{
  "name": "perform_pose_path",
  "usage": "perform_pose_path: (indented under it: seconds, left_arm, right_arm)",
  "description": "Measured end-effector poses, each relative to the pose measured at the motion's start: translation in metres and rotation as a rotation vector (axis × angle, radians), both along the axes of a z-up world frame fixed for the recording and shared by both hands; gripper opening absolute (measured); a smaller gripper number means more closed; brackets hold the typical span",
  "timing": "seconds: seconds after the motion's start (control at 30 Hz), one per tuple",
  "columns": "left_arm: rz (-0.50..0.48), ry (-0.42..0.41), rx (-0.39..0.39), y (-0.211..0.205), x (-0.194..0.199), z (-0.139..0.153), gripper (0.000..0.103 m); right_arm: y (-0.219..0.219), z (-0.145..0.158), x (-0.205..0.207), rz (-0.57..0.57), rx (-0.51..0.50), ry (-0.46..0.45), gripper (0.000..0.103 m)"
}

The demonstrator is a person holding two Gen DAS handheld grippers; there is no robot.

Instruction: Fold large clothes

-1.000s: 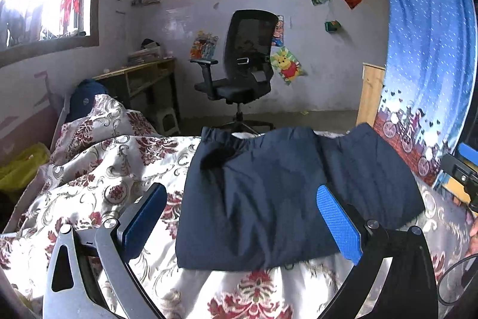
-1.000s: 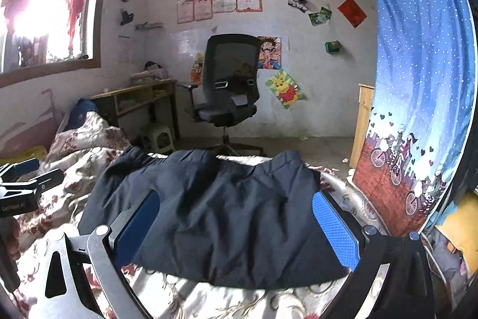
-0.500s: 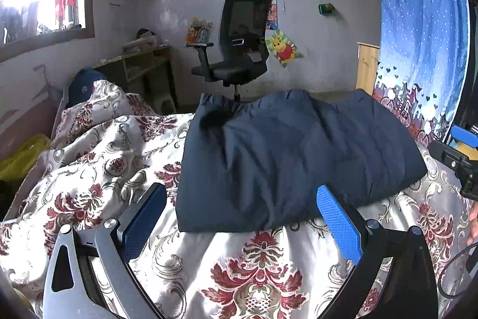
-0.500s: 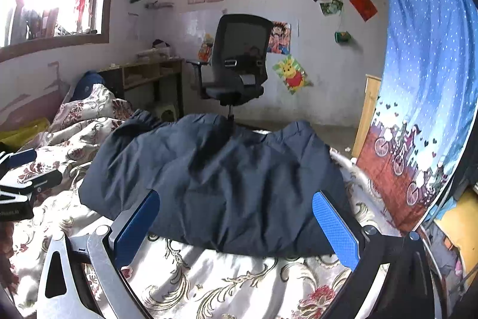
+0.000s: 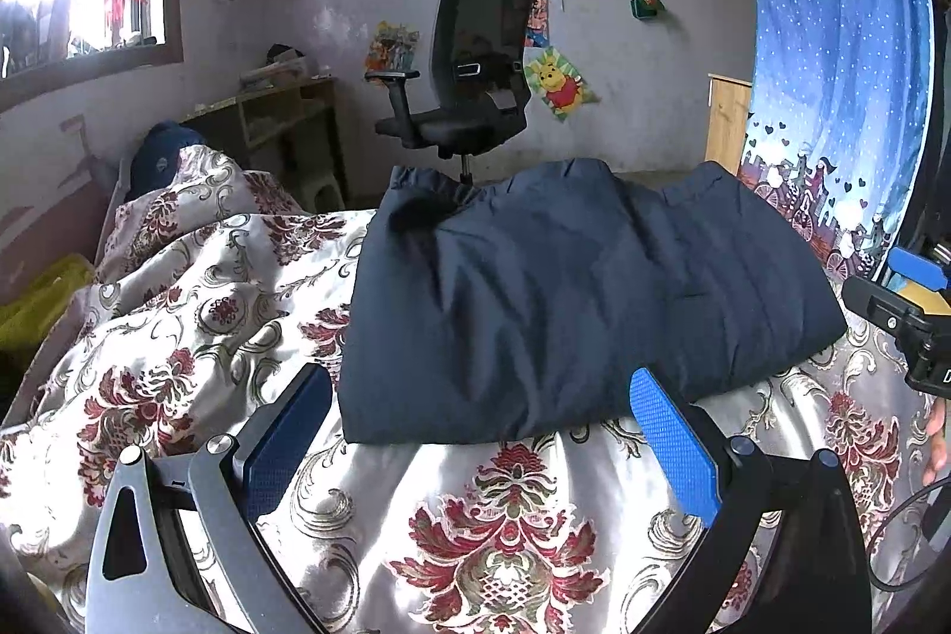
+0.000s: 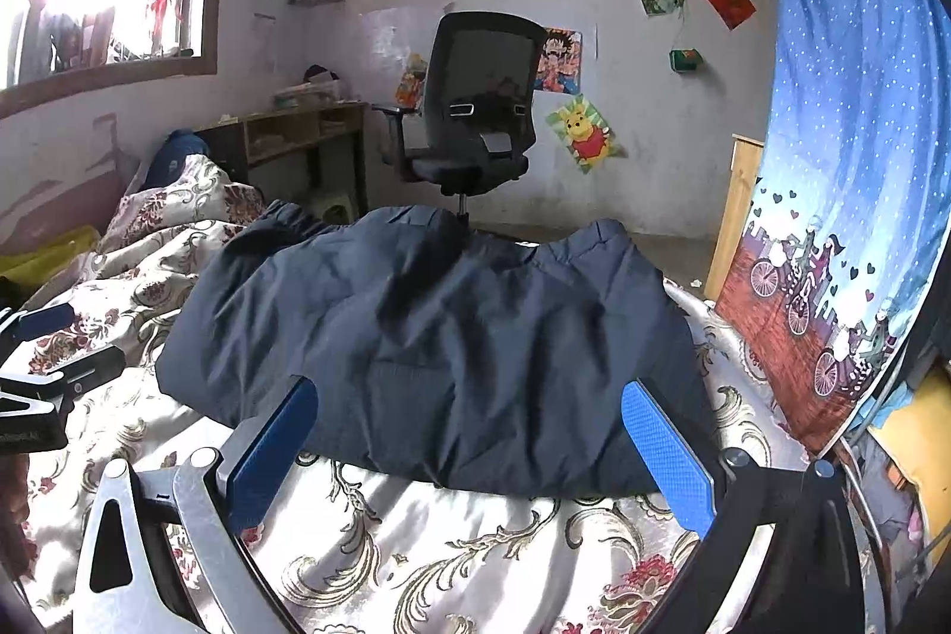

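Observation:
A folded dark navy garment (image 5: 570, 301) lies flat on the floral bedspread (image 5: 196, 313); it also shows in the right wrist view (image 6: 452, 337). My left gripper (image 5: 475, 420) is open and empty, hovering just short of the garment's near edge. My right gripper (image 6: 469, 432) is open and empty, its blue pads (image 6: 665, 456) at the garment's near edge without holding it. The right gripper's body shows at the right edge of the left wrist view (image 5: 909, 313), and the left gripper's at the left edge of the right wrist view (image 6: 41, 384).
A black office chair (image 5: 469, 81) stands beyond the bed's far edge. A wooden desk (image 5: 279, 123) is at the back left under the window. A blue curtain (image 5: 832, 69) hangs on the right. A bundled quilt and pillow (image 5: 190, 194) lie at the bed's left.
Both grippers have drawn back toward me and away from the garment. More bedspread now shows in front of it. The garment lies still, and both grippers have stayed open.

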State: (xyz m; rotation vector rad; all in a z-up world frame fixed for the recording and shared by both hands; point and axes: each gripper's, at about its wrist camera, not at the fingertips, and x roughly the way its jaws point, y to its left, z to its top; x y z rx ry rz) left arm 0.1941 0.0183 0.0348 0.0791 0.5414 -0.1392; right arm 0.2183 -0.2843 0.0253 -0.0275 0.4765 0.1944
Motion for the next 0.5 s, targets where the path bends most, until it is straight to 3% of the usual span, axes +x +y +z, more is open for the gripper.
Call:
perform_pose_path:
  seconds: [0.37,0.5]
  left_arm:
    - [-0.007,0.029,-0.029,0.0004,0.0035,-0.0013,0.099]
    - [0.007,0.055,-0.005,-0.0023,0.0062,-0.0053,0.099]
  right_arm:
    - [0.0018,-0.0059,0.0002,0.008,-0.003,0.009,0.103]
    - [0.0019,-0.0064,0.0001,0.008,-0.003,0.011,0.103]
